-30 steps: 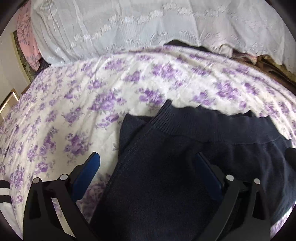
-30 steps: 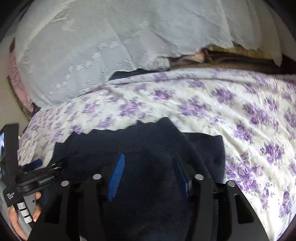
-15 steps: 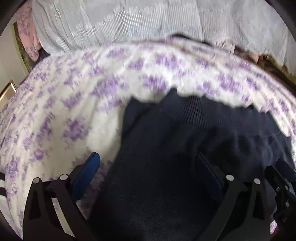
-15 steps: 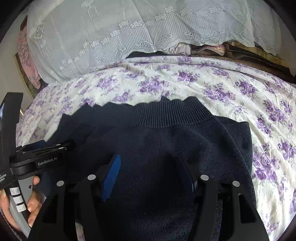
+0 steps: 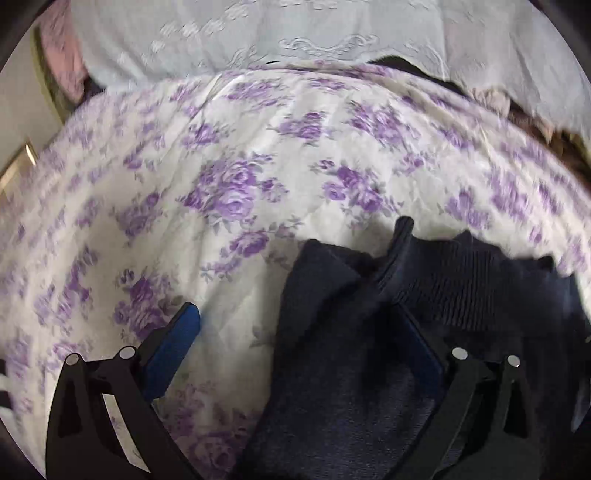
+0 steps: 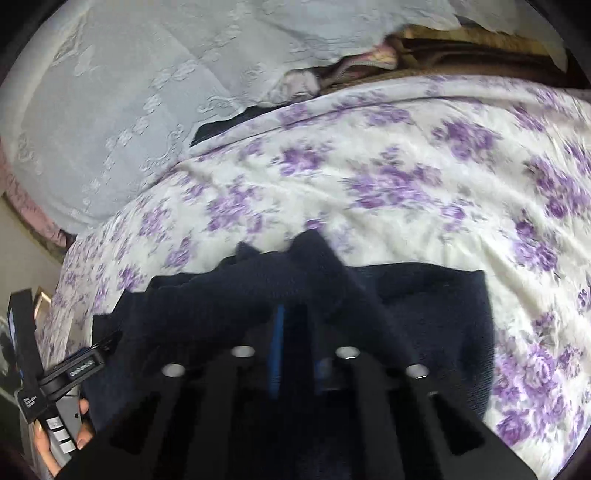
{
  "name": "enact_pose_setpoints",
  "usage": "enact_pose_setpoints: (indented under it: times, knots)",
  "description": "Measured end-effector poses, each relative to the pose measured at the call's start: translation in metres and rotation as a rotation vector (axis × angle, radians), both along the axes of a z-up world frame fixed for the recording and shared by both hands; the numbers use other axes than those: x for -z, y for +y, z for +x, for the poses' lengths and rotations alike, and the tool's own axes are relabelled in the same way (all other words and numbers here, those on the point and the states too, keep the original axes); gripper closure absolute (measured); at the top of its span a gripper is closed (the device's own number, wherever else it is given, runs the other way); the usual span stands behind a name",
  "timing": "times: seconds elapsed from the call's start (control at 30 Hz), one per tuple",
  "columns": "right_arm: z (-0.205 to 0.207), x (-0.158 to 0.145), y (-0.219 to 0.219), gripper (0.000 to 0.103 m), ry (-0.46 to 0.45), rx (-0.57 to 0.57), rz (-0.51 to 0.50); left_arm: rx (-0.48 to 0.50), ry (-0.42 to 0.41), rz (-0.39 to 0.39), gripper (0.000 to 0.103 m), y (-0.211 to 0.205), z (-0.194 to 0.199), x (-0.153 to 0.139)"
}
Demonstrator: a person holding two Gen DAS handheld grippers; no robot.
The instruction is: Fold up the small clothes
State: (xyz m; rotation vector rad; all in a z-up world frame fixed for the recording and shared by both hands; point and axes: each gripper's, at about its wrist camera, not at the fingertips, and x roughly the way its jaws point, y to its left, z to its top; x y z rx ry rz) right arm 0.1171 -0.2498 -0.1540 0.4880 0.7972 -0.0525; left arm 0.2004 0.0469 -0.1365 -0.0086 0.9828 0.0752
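Snapped together from wide apart, the right claw (image 6: 295,354) now pinches the ribbed hem of the navy knit (image 5: 369,350) lying on the floral bed (image 5: 240,166), while the left claw (image 5: 295,339) straddles its edge, released, so a fold looks ready.

In the left wrist view we are seeing the knit garment (image 5: 424,332) lying on the bedspread (image 5: 240,177) in the lower right of the frame, its ribbed band toward the centre right. The left gripper (image 5: 295,332) is sitting along the bottom edge, one finger over bare bedspread at lower left, the other over the garment. A lace cloth (image 5: 295,33) is lying across the top, behind the bedspread. In the right wrist view the garment (image 6: 424,314) is filling the lower centre, the right gripper (image 6: 295,332) is sitting on it, and a hand (image 6: 70,435) is showing at lower left.
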Motion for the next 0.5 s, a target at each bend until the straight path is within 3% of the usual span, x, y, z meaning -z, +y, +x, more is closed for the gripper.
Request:
enact_pose_setpoints:
  times: [0.17, 0.3, 0.33, 0.4, 0.47, 0.5]
  knots:
    - [-0.009, -0.004, -0.011, 0.095, -0.028, 0.057, 0.012, -0.042, -0.074, -0.025, 0.004, 0.01, -0.01, -0.015]
    - [-0.015, -0.02, 0.006, 0.09, -0.104, -0.001, -0.052, 0.071, -0.189, -0.053, 0.004, -0.009, -0.029, -0.037]
    - [-0.014, -0.023, 0.011, 0.081, -0.121, -0.028, -0.044, 0.094, -0.194, -0.043, 0.004, -0.015, -0.033, -0.038]
    - [-0.014, -0.023, 0.018, 0.071, -0.125, -0.058, -0.045, 0.121, -0.18, 0.02, 0.004, -0.03, -0.034, -0.031]
    - [-0.011, -0.019, 0.024, 0.07, -0.099, -0.068, -0.074, 0.105, -0.11, 0.133, 0.004, -0.04, -0.024, -0.012]
    - [-0.006, -0.012, 0.023, 0.07, -0.057, -0.063, -0.083, 0.1, -0.058, 0.153, 0.004, -0.041, -0.018, 0.001]
